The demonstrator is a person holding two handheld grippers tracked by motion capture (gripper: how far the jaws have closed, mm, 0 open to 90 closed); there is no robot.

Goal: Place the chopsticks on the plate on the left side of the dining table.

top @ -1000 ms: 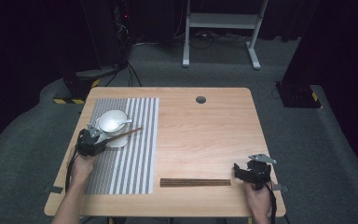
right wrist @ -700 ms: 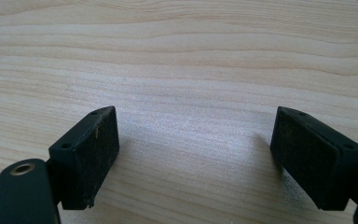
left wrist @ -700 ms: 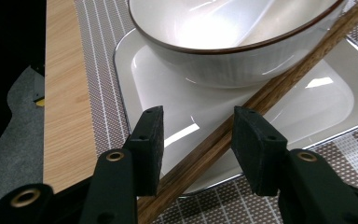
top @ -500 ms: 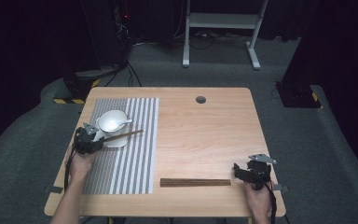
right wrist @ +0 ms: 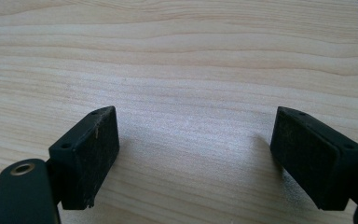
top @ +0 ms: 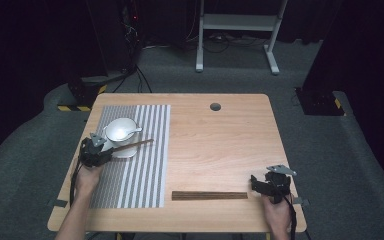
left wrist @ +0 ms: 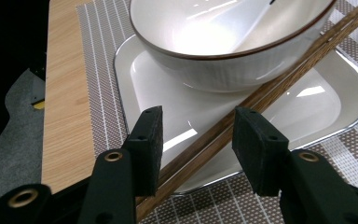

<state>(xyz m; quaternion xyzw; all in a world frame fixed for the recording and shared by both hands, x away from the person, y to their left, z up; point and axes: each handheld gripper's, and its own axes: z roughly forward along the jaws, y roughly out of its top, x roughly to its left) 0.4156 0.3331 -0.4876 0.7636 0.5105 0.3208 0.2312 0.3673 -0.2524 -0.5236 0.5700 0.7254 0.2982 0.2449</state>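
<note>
A white bowl (top: 120, 130) (left wrist: 228, 42) with a spoon (top: 131, 131) in it stands on a white square plate (top: 126, 153) (left wrist: 307, 102) on the striped placemat (top: 145, 165). A pair of brown chopsticks (top: 135, 144) (left wrist: 279, 79) lies slanted across the plate's rim against the bowl. My left gripper (top: 105, 150) (left wrist: 198, 140) is open, its jaws on either side of the chopsticks' near end, with a gap to the right jaw. My right gripper (top: 255, 182) (right wrist: 196, 154) is open low over bare wood near the front right corner.
A dark wooden strip (top: 210, 195) lies along the table's front edge, just left of the right gripper. A round cable hole (top: 215, 106) sits at the table's back middle. The table's edge (left wrist: 60, 102) runs close to the left of the placemat.
My left gripper has shifted slightly left at the plate; the chopsticks stay across the plate. The right gripper has not moved.
</note>
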